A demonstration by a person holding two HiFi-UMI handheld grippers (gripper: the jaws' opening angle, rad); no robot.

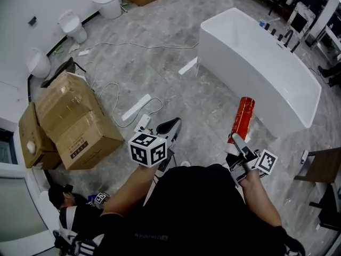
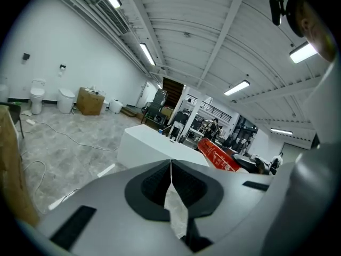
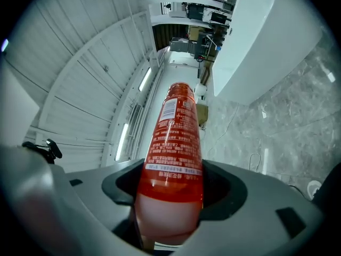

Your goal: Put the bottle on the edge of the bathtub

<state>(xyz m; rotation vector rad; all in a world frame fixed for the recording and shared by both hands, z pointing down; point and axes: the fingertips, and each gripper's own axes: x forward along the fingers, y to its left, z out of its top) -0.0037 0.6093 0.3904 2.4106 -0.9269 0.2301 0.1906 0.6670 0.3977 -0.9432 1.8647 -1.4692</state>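
Bottle (image 1: 242,117): red, slim, white print down its side. One end clamped between right gripper (image 1: 238,142) jaws, the rest pointing forward. Bathtub (image 1: 256,68): white, freestanding, just ahead, not touching.

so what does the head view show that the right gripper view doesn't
Only the head view: the stacked cardboard boxes at the person's left, and the left gripper, shut.

Only the right gripper view: the fine print on the red bottle, the right gripper with its jaws closed on the bottle's near end, and the ceiling lights.

Both: the bottle, the white bathtub ahead with the bottle not yet on its edge, and the grey stone-look floor.
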